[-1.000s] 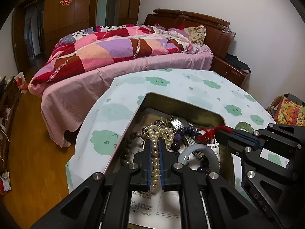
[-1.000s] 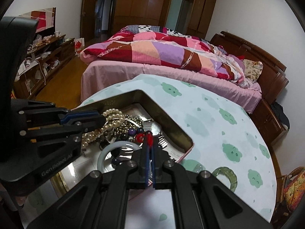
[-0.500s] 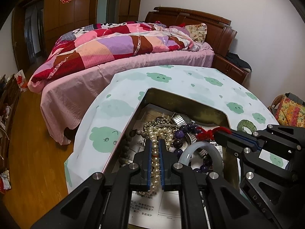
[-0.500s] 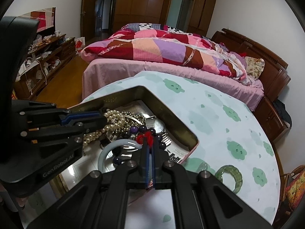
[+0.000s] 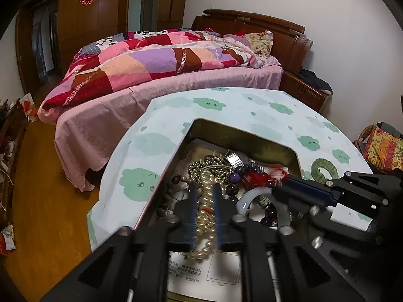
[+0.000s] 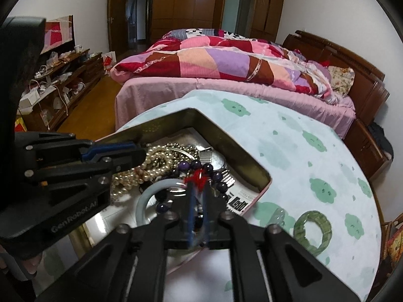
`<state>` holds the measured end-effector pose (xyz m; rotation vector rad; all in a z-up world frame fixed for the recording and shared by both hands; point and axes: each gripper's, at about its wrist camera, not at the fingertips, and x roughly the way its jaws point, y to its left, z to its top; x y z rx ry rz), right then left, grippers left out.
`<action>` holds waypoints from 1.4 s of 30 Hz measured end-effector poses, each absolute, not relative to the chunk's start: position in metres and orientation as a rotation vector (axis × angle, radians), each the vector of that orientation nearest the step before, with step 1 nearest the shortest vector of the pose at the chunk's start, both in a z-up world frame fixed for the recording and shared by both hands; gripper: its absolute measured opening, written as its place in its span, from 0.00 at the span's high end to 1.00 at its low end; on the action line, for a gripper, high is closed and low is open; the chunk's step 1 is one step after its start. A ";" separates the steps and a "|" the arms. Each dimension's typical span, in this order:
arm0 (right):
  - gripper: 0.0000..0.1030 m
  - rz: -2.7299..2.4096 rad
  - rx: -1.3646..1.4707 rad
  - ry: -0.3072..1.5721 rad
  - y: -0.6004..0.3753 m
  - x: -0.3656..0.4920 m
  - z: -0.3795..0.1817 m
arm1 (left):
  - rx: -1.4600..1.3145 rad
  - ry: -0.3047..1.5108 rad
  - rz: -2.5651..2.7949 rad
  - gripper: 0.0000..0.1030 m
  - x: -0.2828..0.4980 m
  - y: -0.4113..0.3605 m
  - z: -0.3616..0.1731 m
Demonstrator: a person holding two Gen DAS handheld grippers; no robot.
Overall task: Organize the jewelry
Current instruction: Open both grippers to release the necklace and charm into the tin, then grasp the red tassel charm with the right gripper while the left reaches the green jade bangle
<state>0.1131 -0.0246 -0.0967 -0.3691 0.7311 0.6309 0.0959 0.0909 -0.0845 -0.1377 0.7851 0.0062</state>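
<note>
The tin box is dull brassy metal, its inner walls matt and faintly tarnished. The pearl necklace has a soft creamy sheen, while the purple beads look glassy and dark. The pale bangle is smooth and milky, the green bangle mottled and polished like stone. A red thread tassel is fuzzy. Printed paper lines the box. The worktop wears smooth printed cloth. Each hand-held gripper is matt black plastic with blue rubbery pads and shiny screws. The floor is glossy wood.
</note>
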 end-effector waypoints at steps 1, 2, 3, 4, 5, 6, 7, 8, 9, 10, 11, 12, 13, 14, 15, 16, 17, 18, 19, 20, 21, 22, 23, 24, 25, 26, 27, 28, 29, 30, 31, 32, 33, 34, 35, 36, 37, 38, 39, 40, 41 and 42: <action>0.78 0.630 -0.367 0.730 -0.026 0.113 -0.097 | -0.138 0.773 0.008 0.55 0.094 0.091 -0.082; 0.77 0.628 -0.363 0.729 -0.026 0.112 -0.097 | -0.135 0.755 0.013 0.48 0.092 0.091 -0.080; 0.76 0.627 -0.359 0.731 -0.027 0.112 -0.097 | -0.132 0.736 0.020 0.43 0.090 0.090 -0.077; 0.76 0.627 -0.356 0.734 -0.027 0.112 -0.098 | -0.133 0.730 0.017 0.43 0.089 0.090 -0.076; 0.76 0.627 -0.355 0.738 -0.027 0.113 -0.098 | -0.135 0.732 0.012 0.43 0.089 0.090 -0.075; 0.76 0.628 -0.355 0.738 -0.027 0.112 -0.098 | -0.132 0.734 0.014 0.43 0.089 0.089 -0.075; 0.75 0.628 -0.354 0.737 -0.027 0.112 -0.098 | -0.126 0.734 0.019 0.43 0.090 0.089 -0.075; 0.74 0.629 -0.352 0.735 -0.027 0.112 -0.097 | -0.119 0.735 0.025 0.43 0.090 0.088 -0.074; 0.69 0.629 -0.351 0.733 -0.028 0.112 -0.097 | -0.116 0.738 0.033 0.43 0.091 0.088 -0.075; 0.67 0.629 -0.349 0.731 -0.028 0.112 -0.096 | -0.117 0.739 0.034 0.43 0.091 0.088 -0.075; 0.65 0.630 -0.347 0.729 -0.028 0.111 -0.096 | -0.119 0.740 0.033 0.43 0.091 0.089 -0.075; 0.65 0.630 -0.347 0.728 -0.028 0.111 -0.096 | -0.120 0.741 0.040 0.43 0.091 0.089 -0.076; 0.64 0.631 -0.346 0.728 -0.028 0.110 -0.096 | -0.120 0.742 0.047 0.43 0.091 0.090 -0.075; 0.63 0.632 -0.344 0.727 -0.029 0.110 -0.095 | -0.121 0.741 0.055 0.43 0.090 0.090 -0.075; 0.59 0.632 -0.341 0.726 -0.029 0.109 -0.094 | -0.122 0.740 0.064 0.41 0.090 0.091 -0.074; 0.57 0.634 -0.337 0.722 -0.030 0.108 -0.094 | -0.121 0.740 0.072 0.37 0.090 0.092 -0.073; 0.55 0.635 -0.334 0.720 -0.030 0.107 -0.093 | -0.121 0.736 0.083 0.35 0.089 0.092 -0.072; 0.54 0.635 -0.332 0.718 -0.031 0.107 -0.092 | -0.119 0.725 0.097 0.32 0.087 0.093 -0.070; 0.53 0.636 -0.328 0.715 -0.033 0.105 -0.091 | -0.118 0.718 0.102 0.31 0.086 0.093 -0.068; 0.53 0.636 -0.324 0.712 -0.035 0.104 -0.089 | -0.117 0.710 0.106 0.31 0.085 0.093 -0.066; 0.52 0.635 -0.318 0.708 -0.039 0.102 -0.088 | -0.116 0.708 0.108 0.31 0.085 0.092 -0.065; 0.51 0.635 -0.313 0.705 -0.042 0.101 -0.086 | -0.116 0.708 0.109 0.31 0.085 0.091 -0.064; 0.50 0.634 -0.304 0.699 -0.049 0.100 -0.084 | -0.114 0.704 0.109 0.31 0.085 0.089 -0.062; 0.47 0.630 -0.295 0.694 -0.055 0.099 -0.083 | -0.113 0.702 0.107 0.31 0.085 0.087 -0.061; 0.44 0.623 -0.286 0.689 -0.062 0.099 -0.081 | -0.111 0.703 0.107 0.31 0.085 0.085 -0.060; 0.44 0.612 -0.275 0.683 -0.071 0.099 -0.080 | -0.106 0.705 0.105 0.31 0.086 0.081 -0.059; 0.42 0.601 -0.266 0.680 -0.080 0.100 -0.079 | -0.094 0.705 0.093 0.31 0.087 0.073 -0.058; 0.42 0.585 -0.258 0.680 -0.088 0.102 -0.079 | -0.086 0.705 0.088 0.31 0.088 0.069 -0.058; 0.40 0.563 -0.250 0.682 -0.098 0.105 -0.079 | -0.070 0.707 0.084 0.31 0.089 0.063 -0.058; 0.40 0.539 -0.242 0.686 -0.108 0.109 -0.081 | -0.053 0.710 0.083 0.31 0.091 0.055 -0.058; 0.39 0.513 -0.235 0.689 -0.117 0.113 -0.082 | -0.043 0.712 0.081 0.31 0.092 0.051 -0.058; 0.39 0.474 -0.224 0.701 -0.129 0.120 -0.086 | -0.035 0.714 0.073 0.31 0.093 0.046 -0.058; 0.39 0.452 -0.214 0.713 -0.137 0.124 -0.088 | -0.020 0.719 0.069 0.31 0.096 0.040 -0.060; 0.39 0.433 -0.204 0.722 -0.144 0.128 -0.089 | -0.008 0.724 0.071 0.31 0.098 0.036 -0.061; 0.39 0.406 -0.194 0.735 -0.153 0.134 -0.093 | 0.000 0.728 0.074 0.31 0.099 0.033 -0.062; 0.39 0.391 -0.192 0.742 -0.157 0.137 -0.095 | 0.009 0.738 0.079 0.31 0.102 0.030 -0.064; 0.39 0.380 -0.192 0.747 -0.160 0.139 -0.097 | 0.014 0.741 0.080 0.31 0.103 0.027 -0.064; 0.39 0.371 -0.190 0.756 -0.163 0.143 -0.100 | 0.021 0.738 0.074 0.31 0.104 0.023 -0.064; 0.39 0.371 -0.188 0.769 -0.165 0.146 -0.103 | 0.026 0.738 0.067 0.31 0.104 0.020 -0.064; 0.39 0.370 -0.186 0.782 -0.165 0.150 -0.105 | 0.031 0.739 0.059 0.31 0.105 0.016 -0.064; 0.39 0.366 -0.181 0.791 -0.166 0.153 -0.108 | 0.041 0.742 0.050 0.31 0.106 0.011 -0.064; 0.39 0.365 -0.176 0.797 -0.166 0.156 -0.109 | 0.048 0.745 0.046 0.31 0.107 0.008 -0.064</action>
